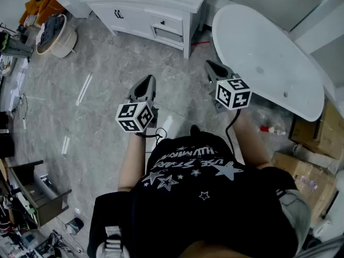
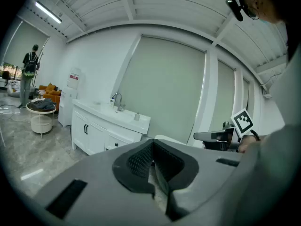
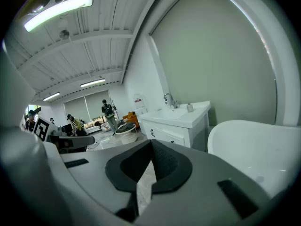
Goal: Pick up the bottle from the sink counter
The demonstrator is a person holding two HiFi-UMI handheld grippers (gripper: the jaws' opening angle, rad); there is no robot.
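A small grey bottle stands on the white sink counter, to the right of the faucet. The right gripper view has the same bottle on the counter, far ahead. In the head view the vanity lies across the floor from me. My left gripper and right gripper hang side by side at chest height, well short of it. The left gripper and the right gripper are both shut with nothing between the pads.
A white bathtub stands close on the right. A round basket of clothes sits left of the vanity. Cardboard boxes lie at the right, shelves and clutter at the lower left. People stand far off.
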